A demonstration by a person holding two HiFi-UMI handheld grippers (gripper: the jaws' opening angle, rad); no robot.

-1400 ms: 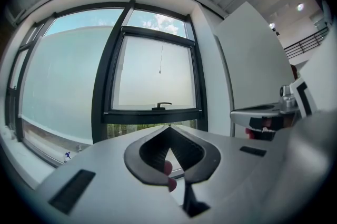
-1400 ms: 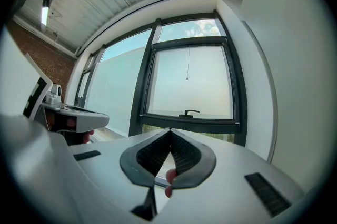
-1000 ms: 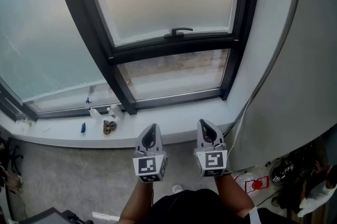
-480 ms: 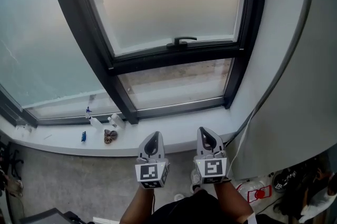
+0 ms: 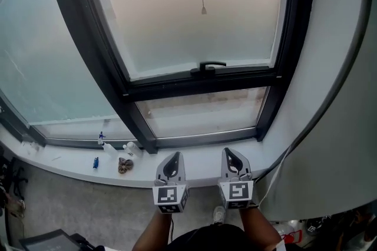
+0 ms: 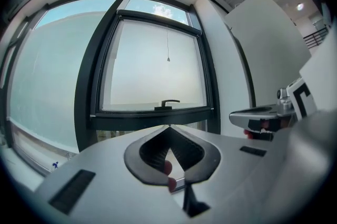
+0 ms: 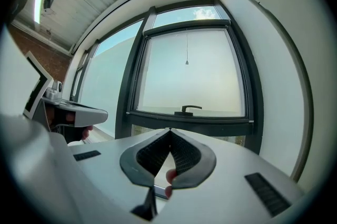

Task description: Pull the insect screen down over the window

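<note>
With jaws pressed together on nothing, the left gripper (image 5: 172, 157) and right gripper (image 5: 229, 153) have advanced toward the dark-framed frosted window (image 5: 206, 80), but the insect screen's thin bead-tipped pull cord (image 5: 202, 7) hangs high beyond both jaws, unreached.

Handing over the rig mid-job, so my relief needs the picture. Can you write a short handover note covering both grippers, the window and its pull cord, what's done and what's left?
Left gripper: shut, empty, held low by the white sill, pointing at the window.
Right gripper: shut, empty, beside the left one and not touching it.
Thin grey pull cord: hangs free before the frosted upper pane, well above both grippers. The black handle sits on the black frame below it.
Done: nothing gripped, and no screen visibly drawn.
Left: probably open one gripper, lift it to the cord's end, close on it and pull down.
</note>
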